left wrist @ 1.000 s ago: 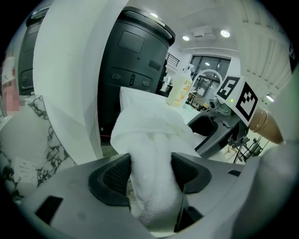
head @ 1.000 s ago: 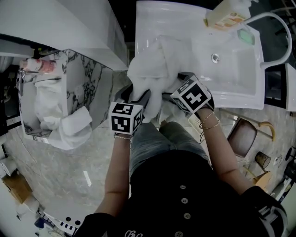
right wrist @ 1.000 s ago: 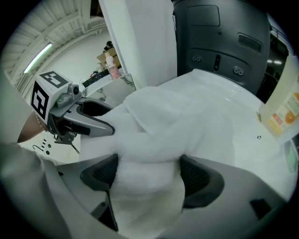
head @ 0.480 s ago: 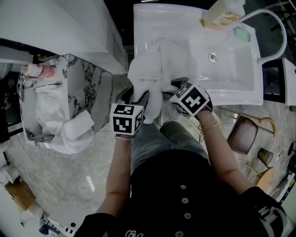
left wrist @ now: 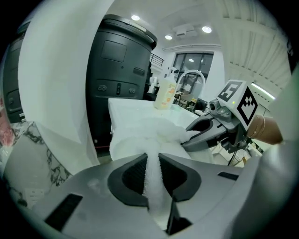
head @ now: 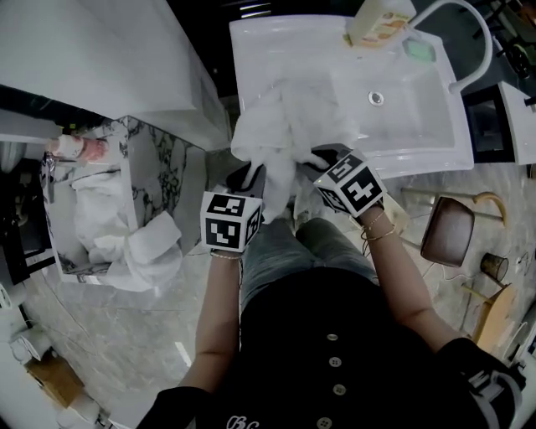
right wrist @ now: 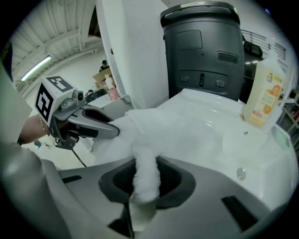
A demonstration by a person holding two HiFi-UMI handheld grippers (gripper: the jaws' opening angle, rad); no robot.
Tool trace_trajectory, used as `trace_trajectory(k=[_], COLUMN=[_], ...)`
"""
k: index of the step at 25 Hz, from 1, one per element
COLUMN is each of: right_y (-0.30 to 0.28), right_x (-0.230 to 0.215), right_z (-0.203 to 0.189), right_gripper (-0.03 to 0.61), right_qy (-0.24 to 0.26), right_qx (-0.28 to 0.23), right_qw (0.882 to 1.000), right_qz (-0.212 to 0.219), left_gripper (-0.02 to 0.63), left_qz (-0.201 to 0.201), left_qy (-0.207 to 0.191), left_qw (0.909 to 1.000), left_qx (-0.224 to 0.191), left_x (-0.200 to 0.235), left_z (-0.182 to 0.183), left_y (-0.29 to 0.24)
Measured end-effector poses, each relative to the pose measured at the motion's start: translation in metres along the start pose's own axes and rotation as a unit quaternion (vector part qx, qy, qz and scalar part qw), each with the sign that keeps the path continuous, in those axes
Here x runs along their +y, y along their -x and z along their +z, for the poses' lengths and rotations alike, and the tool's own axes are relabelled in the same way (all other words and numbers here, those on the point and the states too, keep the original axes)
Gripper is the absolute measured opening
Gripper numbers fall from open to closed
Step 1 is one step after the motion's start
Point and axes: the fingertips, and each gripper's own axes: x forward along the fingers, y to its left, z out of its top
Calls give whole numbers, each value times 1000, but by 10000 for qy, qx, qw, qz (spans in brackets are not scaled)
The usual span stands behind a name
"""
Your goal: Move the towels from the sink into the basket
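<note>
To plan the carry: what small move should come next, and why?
Probably raise both grippers together until the towel clears the sink rim. The left gripper, its jaws just closed, and the right gripper both pinch the towel, part of which lies in the sink; the basket stands to the left.

In the head view, the sink (head: 423, 161) is placed at the top right, and the basket (head: 156, 159) is set on the floor (head: 126, 335) to the left of it. A large slab (head: 109, 67) is found behind the basket, left of the sink. The towel (head: 285, 126) is bunched on the near left part of the sink and is hung over its front rim. The drain (head: 376, 98) is seen right of the towel. At the far rim a bottle (head: 378, 21) is stood, and the faucet (head: 469, 38) is arched over the right end. Other towels (head: 100, 218) are laid in the basket, and one (head: 155, 251) is draped over its near right corner. A stool (head: 444, 239) is placed on the floor before the sink, at the right.
</note>
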Motion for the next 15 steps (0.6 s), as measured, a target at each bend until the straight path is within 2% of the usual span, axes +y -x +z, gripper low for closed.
trace_trajectory(k=[7,15], right_y=[30,71], right_x=[-3,-5], right_z=[7,2], right_gripper=[78,77], right_qy=[-802,-1240], right_qx=[-764,-1344], right_qw=[9934,9787], right_qz=[-306,-934], left_gripper=[60,60], left_qz=[-627,-1345], left_qy=[-528,-1237], left_qw=[9966,9827], left_qx=[-113,-300], left_x=[-26,-67], left_z=[25,54], left_y=[-5,-10])
